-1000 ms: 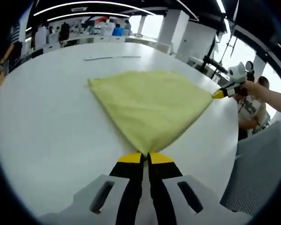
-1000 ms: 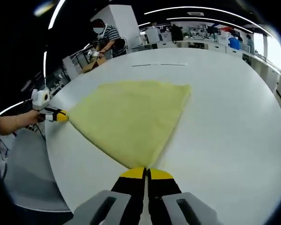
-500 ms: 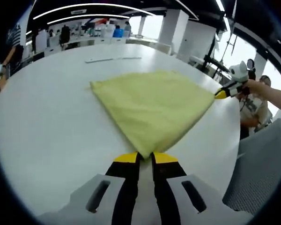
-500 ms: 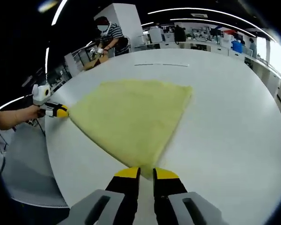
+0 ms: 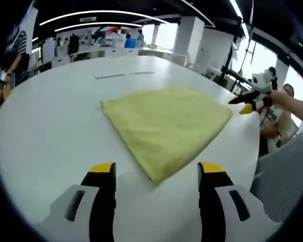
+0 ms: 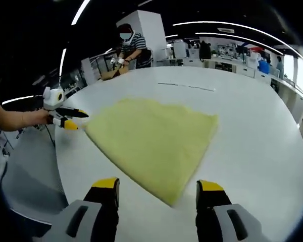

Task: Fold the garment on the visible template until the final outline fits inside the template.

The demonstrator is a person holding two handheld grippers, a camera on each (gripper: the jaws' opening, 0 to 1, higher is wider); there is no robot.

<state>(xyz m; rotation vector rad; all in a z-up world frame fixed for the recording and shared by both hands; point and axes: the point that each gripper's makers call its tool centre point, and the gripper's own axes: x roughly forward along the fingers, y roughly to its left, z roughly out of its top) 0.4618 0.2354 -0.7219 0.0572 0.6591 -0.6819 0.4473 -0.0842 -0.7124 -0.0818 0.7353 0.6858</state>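
A yellow folded garment (image 5: 166,123) lies flat on the round white table (image 5: 45,126), its near corner pointing at me. My left gripper (image 5: 156,171) stands open just short of that corner, touching nothing. In the right gripper view the same garment (image 6: 151,138) spreads ahead, and my right gripper (image 6: 157,185) is open with the cloth's near corner between and just beyond its jaws. Each gripper appears in the other's view, hand-held and open beside a side corner of the cloth: the right gripper (image 5: 242,104) and the left gripper (image 6: 77,121).
A thin pale line (image 5: 123,74) marks the table beyond the garment, also a thin line (image 6: 189,85). A grey chair (image 5: 285,171) stands past the table's edge. A person in a striped shirt (image 6: 134,43) and several others stand at far desks.
Both grippers were shut on the garment's corners; now both have opened, let the cloth go and drawn back slightly. The garment lies flat on the table.
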